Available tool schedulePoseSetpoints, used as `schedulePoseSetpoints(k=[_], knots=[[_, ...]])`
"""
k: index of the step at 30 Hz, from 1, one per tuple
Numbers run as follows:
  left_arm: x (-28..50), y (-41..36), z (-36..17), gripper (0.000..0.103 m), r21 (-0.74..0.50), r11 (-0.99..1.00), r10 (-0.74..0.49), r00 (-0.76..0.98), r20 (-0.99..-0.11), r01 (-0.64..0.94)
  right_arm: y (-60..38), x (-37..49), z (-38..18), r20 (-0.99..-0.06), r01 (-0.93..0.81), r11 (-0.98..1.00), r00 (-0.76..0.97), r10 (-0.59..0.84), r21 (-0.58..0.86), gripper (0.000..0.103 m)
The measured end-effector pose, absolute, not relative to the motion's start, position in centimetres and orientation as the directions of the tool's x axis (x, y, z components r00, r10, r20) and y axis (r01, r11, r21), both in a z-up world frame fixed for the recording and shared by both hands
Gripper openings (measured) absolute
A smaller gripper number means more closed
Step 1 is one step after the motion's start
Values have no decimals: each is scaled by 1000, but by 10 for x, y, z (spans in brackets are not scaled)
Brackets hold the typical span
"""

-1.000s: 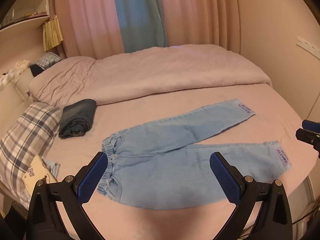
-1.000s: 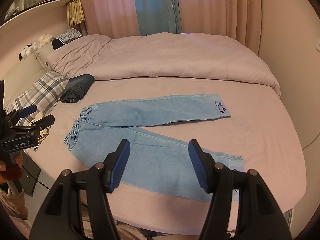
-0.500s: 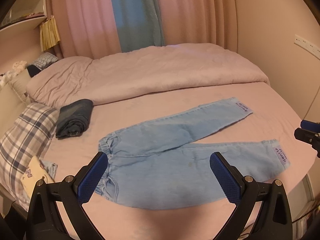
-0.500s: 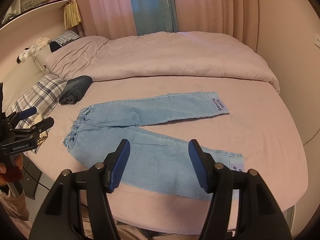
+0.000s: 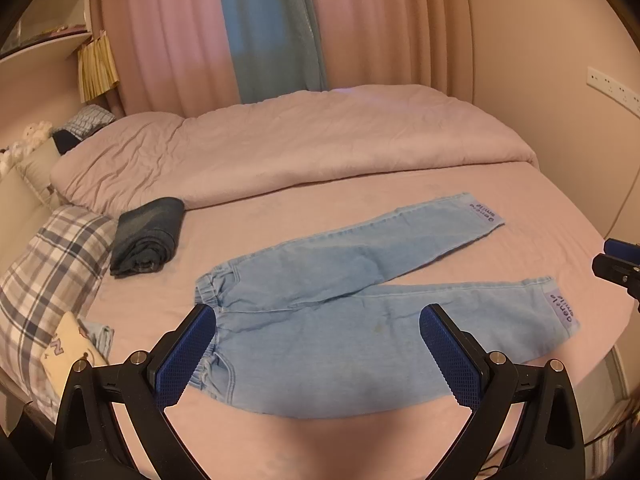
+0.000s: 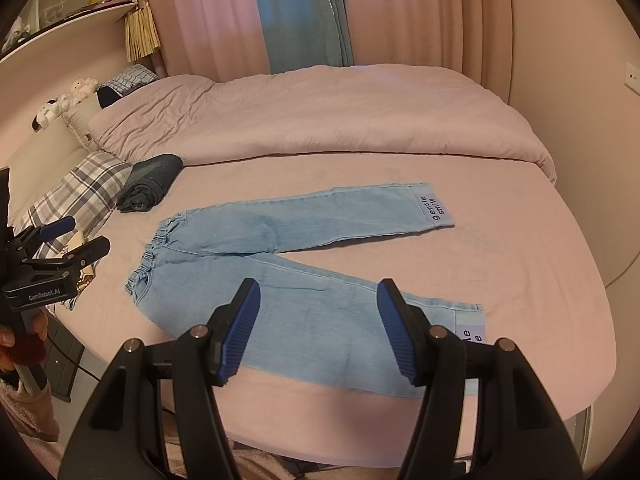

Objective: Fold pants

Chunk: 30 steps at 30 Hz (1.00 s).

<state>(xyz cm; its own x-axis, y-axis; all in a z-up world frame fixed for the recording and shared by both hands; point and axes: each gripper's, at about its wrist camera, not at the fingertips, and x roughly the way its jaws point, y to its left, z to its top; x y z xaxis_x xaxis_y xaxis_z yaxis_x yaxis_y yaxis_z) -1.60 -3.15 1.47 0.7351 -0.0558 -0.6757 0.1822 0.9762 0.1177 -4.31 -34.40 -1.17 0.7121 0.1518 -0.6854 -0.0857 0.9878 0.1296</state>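
The left gripper (image 5: pixel 320 356) is hovering with its jaws spread wide, holding and touching nothing; the right gripper (image 6: pixel 318 330) is likewise gaping over the near leg, empty. The pants (image 5: pixel 360 300) are lying flat on the bed (image 5: pixel 540 208), legs splayed in a V, waistband toward the pillow (image 5: pixel 44 272). The right gripper's fingers (image 6: pixel 400 340) are covering part of the near cuff label, which seems to read like the far one. A dark folded garment (image 5: pixel 146 236) is sitting near the waistband.

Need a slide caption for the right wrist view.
Open right gripper hovers over light blue denim pants spread flat on pink bed.
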Motion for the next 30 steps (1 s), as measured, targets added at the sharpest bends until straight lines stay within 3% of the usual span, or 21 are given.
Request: schedulePoseSetpoints(k=[30], knots=[[-11, -27, 10, 102, 99, 976, -73, 722, -688, 193, -336, -43, -12, -694, -93, 989, 704, 149, 118, 61]])
